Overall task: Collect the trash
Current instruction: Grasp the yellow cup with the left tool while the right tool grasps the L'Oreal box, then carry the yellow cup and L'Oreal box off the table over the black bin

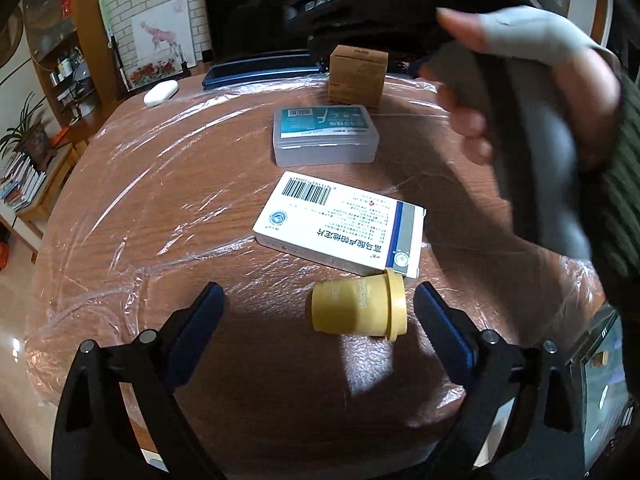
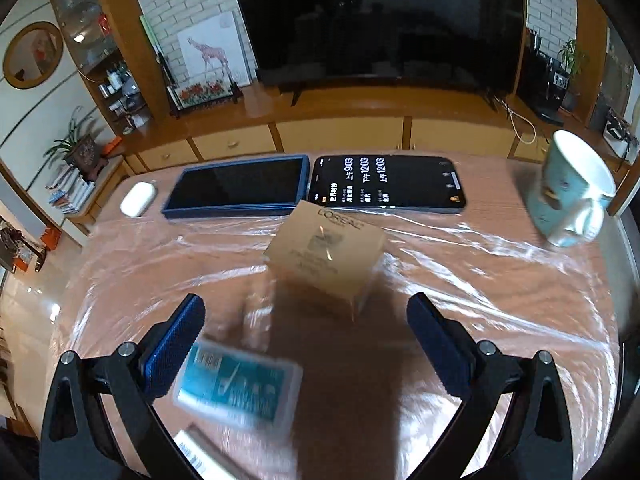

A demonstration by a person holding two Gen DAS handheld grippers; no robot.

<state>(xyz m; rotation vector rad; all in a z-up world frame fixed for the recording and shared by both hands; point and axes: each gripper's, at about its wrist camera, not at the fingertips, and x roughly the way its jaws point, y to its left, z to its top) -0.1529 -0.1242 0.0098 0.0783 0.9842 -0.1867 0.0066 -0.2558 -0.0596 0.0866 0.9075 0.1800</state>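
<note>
A small yellow plastic bottle [image 1: 356, 308] lies on its side on the film-covered table [image 1: 168, 216]. My left gripper [image 1: 318, 296] is open around it, and the bottle sits nearer the right finger with no pad touching. Just behind it lies a white medicine box [image 1: 340, 224], then a clear case with a teal label [image 1: 326, 134] and a brown cardboard box [image 1: 358, 76]. My right gripper [image 2: 306, 304] is open just in front of the brown box [image 2: 324, 256], with nothing between its pads. The teal-label case [image 2: 240, 392] lies blurred by its left finger.
A gloved hand with a green sleeve [image 1: 540, 120] fills the upper right of the left wrist view. At the table's far edge lie a tablet [image 2: 240, 188], a lit phone [image 2: 388, 184] and a white oval case [image 2: 138, 198]. A light blue mug [image 2: 572, 192] stands far right.
</note>
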